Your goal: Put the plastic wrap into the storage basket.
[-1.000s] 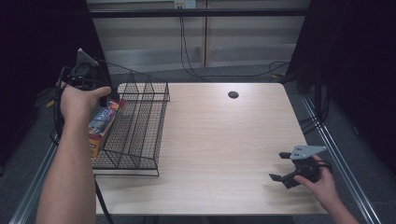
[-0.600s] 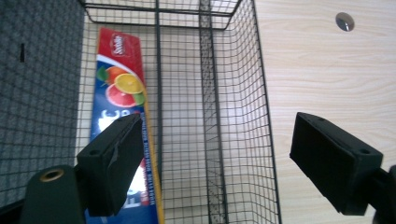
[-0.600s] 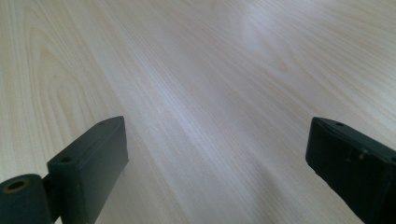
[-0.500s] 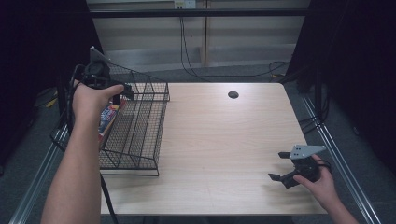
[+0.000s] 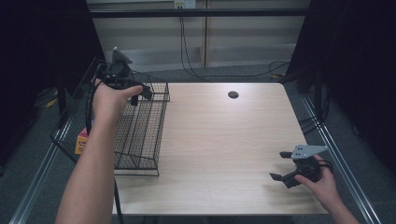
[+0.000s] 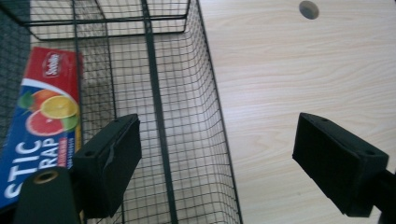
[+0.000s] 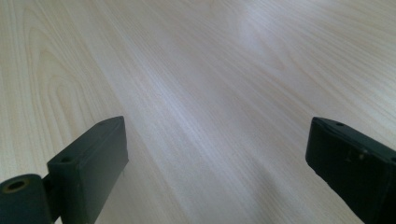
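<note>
A black wire basket (image 5: 140, 135) stands on the table's left edge. A red and blue box of plastic wrap (image 5: 81, 141) (image 6: 42, 116) lies at the basket's left side, seen through the wires. My left gripper (image 5: 140, 95) (image 6: 217, 126) hovers over the basket's far end. Its jaws have just been opening and now stand open with nothing between them. Near the table's front right corner my right gripper (image 5: 279, 165) (image 7: 215, 126) rests low over bare wood, open and empty.
The light wooden table (image 5: 224, 140) has a small round dark hole (image 5: 233, 94) (image 6: 308, 8) near its far edge. Metal rails run along both sides of the table, and cables lie on the floor behind it.
My left hand has moved right, from beside the basket to over its far end. Its jaws have opened and the box now lies in the basket, out of the jaws. The right hand stayed still.
</note>
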The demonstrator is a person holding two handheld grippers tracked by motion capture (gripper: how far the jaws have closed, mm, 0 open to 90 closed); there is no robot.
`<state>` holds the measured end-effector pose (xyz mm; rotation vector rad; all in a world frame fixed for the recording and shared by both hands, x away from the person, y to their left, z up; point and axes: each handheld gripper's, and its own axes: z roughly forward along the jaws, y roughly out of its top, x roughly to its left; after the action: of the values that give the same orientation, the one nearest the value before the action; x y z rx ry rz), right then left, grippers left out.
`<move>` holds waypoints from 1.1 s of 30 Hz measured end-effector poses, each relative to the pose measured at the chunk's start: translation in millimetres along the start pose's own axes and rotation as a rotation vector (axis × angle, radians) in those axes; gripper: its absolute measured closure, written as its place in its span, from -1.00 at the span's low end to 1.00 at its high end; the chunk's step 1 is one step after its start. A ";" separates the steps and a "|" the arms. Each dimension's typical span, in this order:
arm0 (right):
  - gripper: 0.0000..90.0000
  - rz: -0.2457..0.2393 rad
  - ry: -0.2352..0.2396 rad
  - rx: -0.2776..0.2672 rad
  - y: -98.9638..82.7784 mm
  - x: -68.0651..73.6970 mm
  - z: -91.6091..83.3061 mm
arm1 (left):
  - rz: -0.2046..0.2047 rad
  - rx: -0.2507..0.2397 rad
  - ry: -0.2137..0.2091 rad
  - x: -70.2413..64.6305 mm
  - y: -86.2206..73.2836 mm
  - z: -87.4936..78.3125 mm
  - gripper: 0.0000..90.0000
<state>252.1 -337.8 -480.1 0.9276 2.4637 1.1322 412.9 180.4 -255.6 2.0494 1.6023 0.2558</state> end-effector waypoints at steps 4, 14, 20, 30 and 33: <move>-0.88 -0.003 0.004 -0.002 0.3 0.5 0.5 | 0.023 -0.008 -0.014 -7.5 -0.3 5.2 -0.67; -0.88 -0.006 0.002 0.001 0.3 0.7 1.3 | 0.058 -0.029 -0.071 -25.0 -2.7 16.4 -0.67; -0.88 -0.004 0.005 0.005 0.4 1.1 1.9 | 0.104 -0.024 -0.094 -34.8 -5.7 24.5 -0.66; -0.88 -0.008 0.005 0.008 0.5 1.1 2.4 | 0.159 -0.026 -0.155 -55.2 -12.6 37.7 -0.66; -0.88 -0.009 0.010 0.007 0.6 1.3 2.2 | 0.174 -0.035 -0.172 -61.9 -16.4 42.7 -0.66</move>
<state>252.5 -335.3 -481.1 0.9138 2.4785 1.1290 400.8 112.5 -289.8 2.1238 1.3118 0.1631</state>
